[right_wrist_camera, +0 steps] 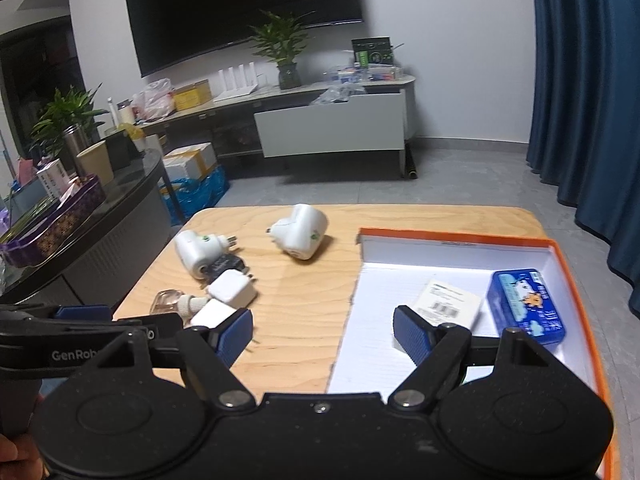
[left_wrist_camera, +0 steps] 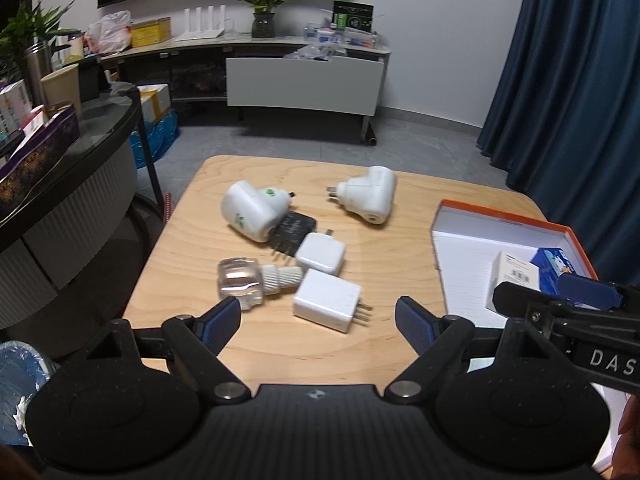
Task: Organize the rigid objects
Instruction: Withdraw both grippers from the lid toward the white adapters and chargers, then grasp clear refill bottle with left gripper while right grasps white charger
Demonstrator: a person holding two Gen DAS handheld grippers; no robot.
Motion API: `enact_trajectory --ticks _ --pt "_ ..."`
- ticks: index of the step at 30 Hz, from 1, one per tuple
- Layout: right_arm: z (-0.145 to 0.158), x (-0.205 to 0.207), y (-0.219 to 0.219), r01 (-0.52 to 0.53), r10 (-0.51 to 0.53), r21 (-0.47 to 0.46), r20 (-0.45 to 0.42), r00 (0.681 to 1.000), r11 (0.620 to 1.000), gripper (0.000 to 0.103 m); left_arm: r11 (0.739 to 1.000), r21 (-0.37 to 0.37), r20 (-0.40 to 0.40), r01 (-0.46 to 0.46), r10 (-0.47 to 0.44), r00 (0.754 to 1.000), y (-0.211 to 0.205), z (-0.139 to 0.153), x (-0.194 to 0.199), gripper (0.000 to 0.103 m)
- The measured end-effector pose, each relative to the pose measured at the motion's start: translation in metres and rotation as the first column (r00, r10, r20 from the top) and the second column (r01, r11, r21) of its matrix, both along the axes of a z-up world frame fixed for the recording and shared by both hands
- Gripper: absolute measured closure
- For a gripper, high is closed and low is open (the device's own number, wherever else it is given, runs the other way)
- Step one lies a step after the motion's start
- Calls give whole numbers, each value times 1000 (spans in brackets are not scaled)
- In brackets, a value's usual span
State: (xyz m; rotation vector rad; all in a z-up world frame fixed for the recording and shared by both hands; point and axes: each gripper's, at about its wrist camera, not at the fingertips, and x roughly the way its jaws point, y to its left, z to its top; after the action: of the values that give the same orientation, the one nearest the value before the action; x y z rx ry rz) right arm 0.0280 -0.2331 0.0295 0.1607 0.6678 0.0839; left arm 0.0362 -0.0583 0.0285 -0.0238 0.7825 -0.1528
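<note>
Chargers (left_wrist_camera: 327, 299) are lying ahead of the left gripper (left_wrist_camera: 318, 322), whose jaws are gaping empty. Right gripper (right_wrist_camera: 322, 334) is hovering released over the orange-rimmed box (right_wrist_camera: 576, 280), possibly a lid, with a blue tin (right_wrist_camera: 526, 306) sitting just beyond.

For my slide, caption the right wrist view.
Open right tool between scattered chargers and orange box.

The left gripper (left_wrist_camera: 318, 322) hangs wide open over the light wooden table (left_wrist_camera: 400, 248). At twelve o'clock lies a white square charger (left_wrist_camera: 326, 299); at ten, a clear glass bottle (left_wrist_camera: 240, 282); at two, an orange-rimmed white box (left_wrist_camera: 460, 248).
</note>
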Motion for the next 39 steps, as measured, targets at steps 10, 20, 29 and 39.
enact_trajectory --ticks 10,20,29,39 --pt "-7 6 21 -51 51 -5 -16 999 999 11 996 5 -30 -92 92 995 37 -16 10 16" --pt "-16 11 22 -60 60 17 -34 998 998 11 994 52 -57 -100 103 993 55 -44 39 10" --pt "-21 15 20 -57 58 25 -40 998 998 11 996 91 -51 -22 26 998 49 -67 67 9" --pt "-30 25 29 -73 75 26 -57 996 997 11 994 94 52 55 -60 997 42 -75 68 34"
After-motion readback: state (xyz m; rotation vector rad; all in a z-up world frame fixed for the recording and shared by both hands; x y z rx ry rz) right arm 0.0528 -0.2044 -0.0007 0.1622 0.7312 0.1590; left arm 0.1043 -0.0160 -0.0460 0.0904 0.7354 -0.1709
